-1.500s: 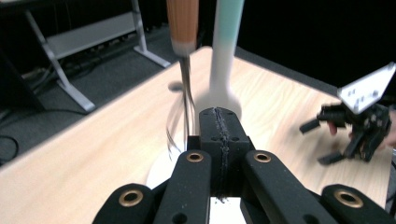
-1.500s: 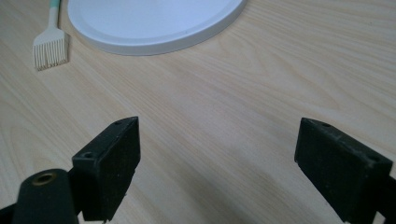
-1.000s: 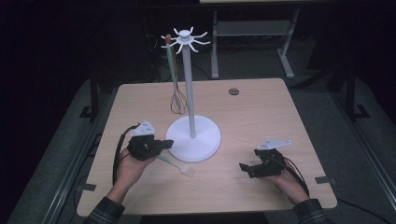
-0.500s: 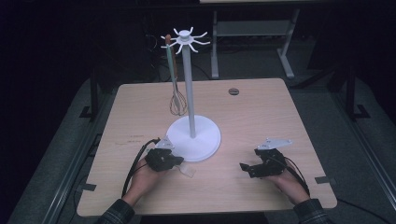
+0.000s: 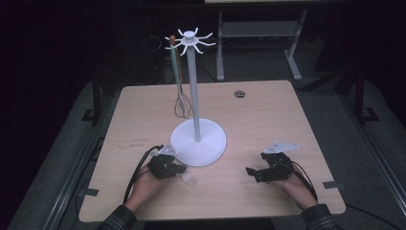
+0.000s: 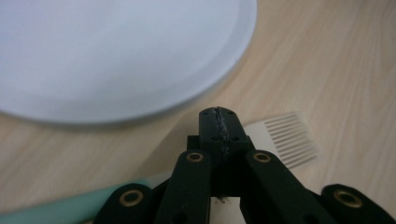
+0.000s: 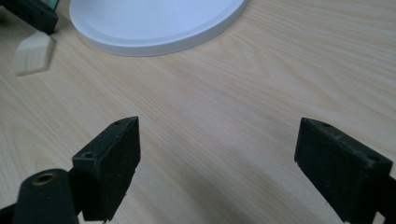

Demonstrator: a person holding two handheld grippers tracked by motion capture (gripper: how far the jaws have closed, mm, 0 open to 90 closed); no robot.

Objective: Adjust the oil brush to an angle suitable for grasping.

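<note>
A basting brush with a pale green handle and white bristles (image 5: 190, 178) lies flat on the wooden table, just in front of the white stand's round base (image 5: 197, 141). My left gripper (image 5: 182, 168) hovers right over the brush, jaws pressed together. In the left gripper view the shut tips (image 6: 218, 116) cover the brush's neck; the bristles (image 6: 285, 140) stick out to the right and the handle (image 6: 60, 210) runs off at lower left. My right gripper (image 5: 251, 171) rests open on the table's right side, and its jaws (image 7: 229, 163) frame bare wood. The brush head (image 7: 33, 53) lies at the upper left of the right gripper view.
The stand's pole rises to a ring of hooks (image 5: 190, 38), and a whisk (image 5: 181, 105) hangs from one on the left. A small dark grommet (image 5: 239, 94) sits near the table's far edge. The base (image 7: 154, 23) lies ahead of the right gripper.
My left gripper has slid right, from the table's left side to directly over the brush beside the stand's base. The right gripper has stayed where it was, open.
</note>
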